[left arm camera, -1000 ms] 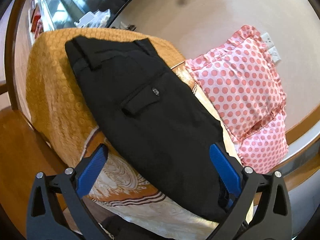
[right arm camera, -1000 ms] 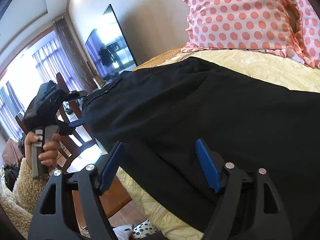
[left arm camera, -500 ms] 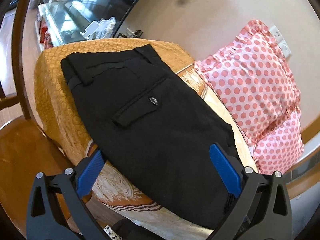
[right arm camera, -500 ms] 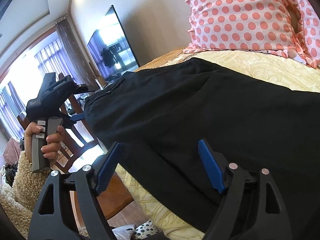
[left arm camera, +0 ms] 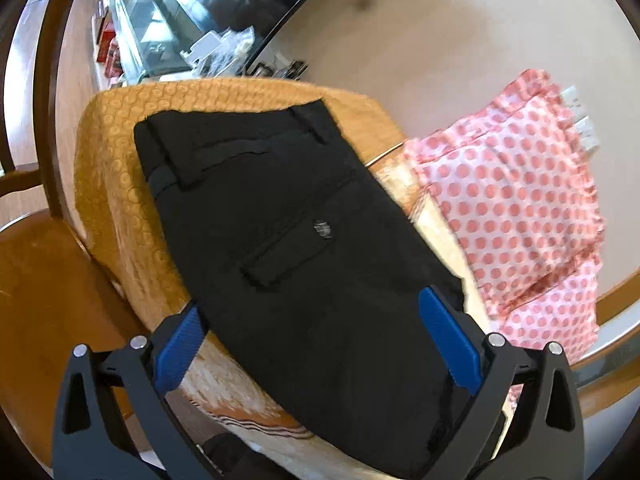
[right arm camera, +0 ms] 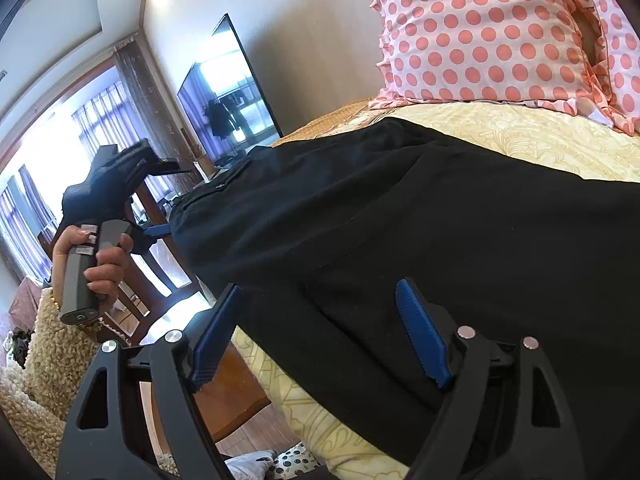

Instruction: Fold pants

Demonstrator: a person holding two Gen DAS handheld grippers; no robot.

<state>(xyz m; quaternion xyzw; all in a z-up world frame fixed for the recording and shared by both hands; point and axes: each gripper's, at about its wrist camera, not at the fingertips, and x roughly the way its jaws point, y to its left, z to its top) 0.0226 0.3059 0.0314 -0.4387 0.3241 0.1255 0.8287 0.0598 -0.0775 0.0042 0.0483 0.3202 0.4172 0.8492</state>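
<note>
Ahead of both claws, a bed (left arm camera: pixel 120 184) carries black pants (left arm camera: pixel 304 248) lying flat, a spotted pillow (left arm camera: pixel 516 216) beyond; left claw (left arm camera: pixel 316 344) and right claw (right arm camera: pixel 320 332) hover spread wide, gripping nothing

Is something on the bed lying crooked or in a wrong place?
Nothing looks damaged or spilled. The black pants lie diagonally across the bedspread, and their lower part overhangs the bed's edge. The polka-dot pillow sits beside them, apart.
</note>
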